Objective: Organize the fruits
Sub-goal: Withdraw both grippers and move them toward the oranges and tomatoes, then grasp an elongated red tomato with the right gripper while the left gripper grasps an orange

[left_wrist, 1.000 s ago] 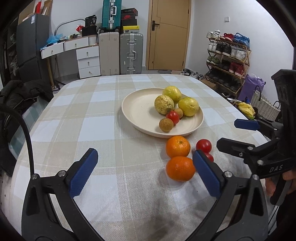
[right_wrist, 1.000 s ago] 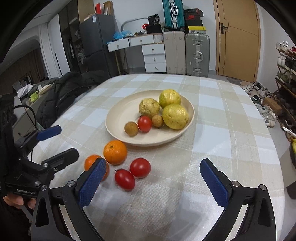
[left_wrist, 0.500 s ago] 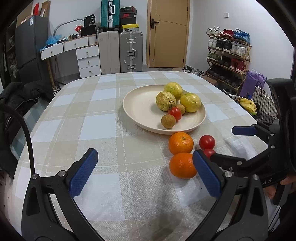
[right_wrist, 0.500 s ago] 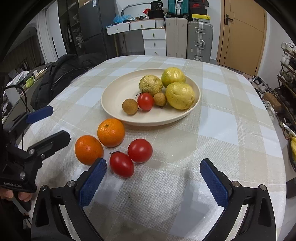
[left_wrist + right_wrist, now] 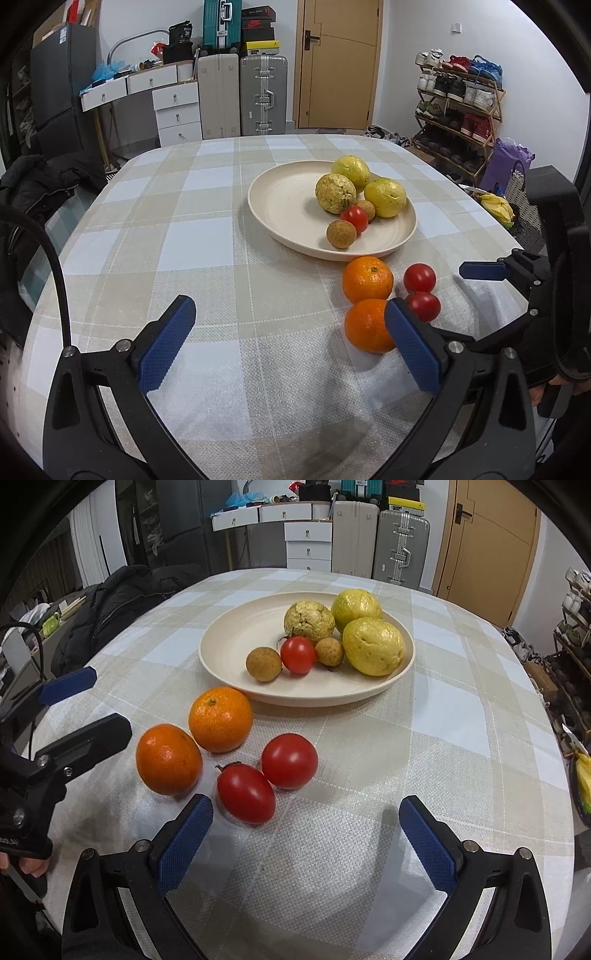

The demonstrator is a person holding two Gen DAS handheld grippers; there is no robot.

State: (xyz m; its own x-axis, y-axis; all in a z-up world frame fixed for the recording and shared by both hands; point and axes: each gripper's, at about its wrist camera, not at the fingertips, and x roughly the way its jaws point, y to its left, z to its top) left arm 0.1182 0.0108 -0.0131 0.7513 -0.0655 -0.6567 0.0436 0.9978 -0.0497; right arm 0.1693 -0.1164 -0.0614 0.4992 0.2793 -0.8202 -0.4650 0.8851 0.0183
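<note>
— Hovering low over the tabletop (image 5: 461,709), right tongs (image 5: 306,834) spread wide, nothing between the pads. Left tongs (image 5: 288,343) likewise spread and empty.

— Loose fruit where?

— Just ahead of the right tongs, a little toward their left pad: oval tomato (image 5: 245,793) nearest, touching a round tomato (image 5: 290,760) beyond it. Further left, two oranges side by side, near orange (image 5: 168,758) and far orange (image 5: 220,719). Plate (image 5: 225,642) well beyond, already carrying three yellow-green fruits, two small brown ones and a tomato.

— Long axis of the oval one?

— Slanted, stem end pointing away and to the left, blunt end toward the gap of the right tongs. Probably calls for a small shift left, then a squeeze across the short width.

— Nearer side?

— Right, by the look of it. From the left tongs, near orange (image 5: 367,325) half hidden behind their right pad, tomatoes beyond it and further right.

— Risk?

— Nudging the round tomato, since touching; rolling likely.
</note>
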